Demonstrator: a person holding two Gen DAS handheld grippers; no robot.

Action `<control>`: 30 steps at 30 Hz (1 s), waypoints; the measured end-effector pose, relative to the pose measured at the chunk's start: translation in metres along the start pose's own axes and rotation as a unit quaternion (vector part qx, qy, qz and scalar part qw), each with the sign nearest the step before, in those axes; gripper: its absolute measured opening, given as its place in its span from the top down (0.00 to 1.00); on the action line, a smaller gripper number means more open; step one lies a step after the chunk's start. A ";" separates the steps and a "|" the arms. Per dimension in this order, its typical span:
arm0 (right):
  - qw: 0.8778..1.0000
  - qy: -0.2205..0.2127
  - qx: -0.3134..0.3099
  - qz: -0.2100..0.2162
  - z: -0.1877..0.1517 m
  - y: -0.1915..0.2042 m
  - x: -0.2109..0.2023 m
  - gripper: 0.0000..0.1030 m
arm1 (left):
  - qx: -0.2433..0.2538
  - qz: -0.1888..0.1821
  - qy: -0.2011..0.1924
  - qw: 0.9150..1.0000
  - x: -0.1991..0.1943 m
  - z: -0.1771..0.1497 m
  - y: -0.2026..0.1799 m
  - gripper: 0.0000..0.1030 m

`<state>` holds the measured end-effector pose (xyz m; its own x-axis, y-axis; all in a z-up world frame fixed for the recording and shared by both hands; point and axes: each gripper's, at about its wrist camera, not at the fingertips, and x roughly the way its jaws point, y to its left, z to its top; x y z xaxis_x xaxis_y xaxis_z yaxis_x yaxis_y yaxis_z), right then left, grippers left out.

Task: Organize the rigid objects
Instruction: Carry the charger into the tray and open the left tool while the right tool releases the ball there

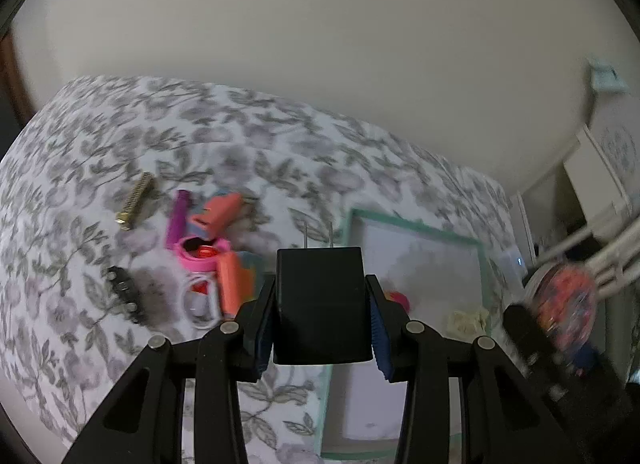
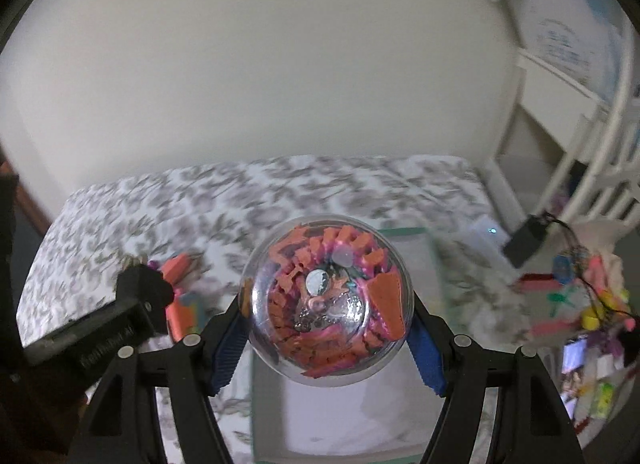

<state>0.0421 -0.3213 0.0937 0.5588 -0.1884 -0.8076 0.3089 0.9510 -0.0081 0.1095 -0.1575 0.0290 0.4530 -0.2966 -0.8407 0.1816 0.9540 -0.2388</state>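
Ahead we find the tray [image 1: 416, 232] floor largely bare; a toy pile [image 1: 216, 248], comb [image 1: 124, 294] and harmonica [image 1: 137, 199] crowd the bedspread [image 1: 280, 151] left of it.

We count 2 grippers: the left gripper [image 1: 320, 328] and the right gripper [image 2: 326, 338]. We see 1 black plug adapter [image 1: 320, 304] with 2 metal prongs [image 1: 318, 234], and 1 clear ball [image 2: 326, 304] full of orange and pink bits. On the flowered bedspread [image 1: 100, 135] at left we count 1 gold harmonica [image 1: 136, 199], 1 black hair clip [image 1: 124, 294], 1 purple stick [image 1: 178, 217], 1 pink lidded jar [image 1: 202, 256], 1 white ring [image 1: 200, 300] and 2 orange blocks [image 1: 218, 213], the nearer at [image 1: 236, 284]. To the right lies 1 green-rimmed tray [image 1: 416, 229], holding 1 cream piece [image 1: 466, 322] and 1 red and yellow piece [image 1: 396, 300].
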 end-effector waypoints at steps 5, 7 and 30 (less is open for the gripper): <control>0.999 -0.006 0.029 -0.025 0.003 -0.028 -0.006 0.28 | 0.036 -0.001 0.019 0.999 0.013 -0.010 -0.022 0.58; 0.999 -0.007 0.040 -0.030 0.004 -0.036 -0.006 0.28 | 0.047 -0.010 0.023 0.999 0.016 -0.013 -0.031 0.58; 0.981 0.153 0.084 -0.086 -0.054 -0.098 0.105 0.28 | 0.116 0.005 0.117 0.986 0.087 -0.062 -0.065 0.58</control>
<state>0.0292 -0.4210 -0.0216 0.2380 -0.2345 -0.9425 0.5154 0.8530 -0.0821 0.0833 -0.2422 -0.0589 0.2465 -0.2422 -0.9384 0.3854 0.9129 -0.1344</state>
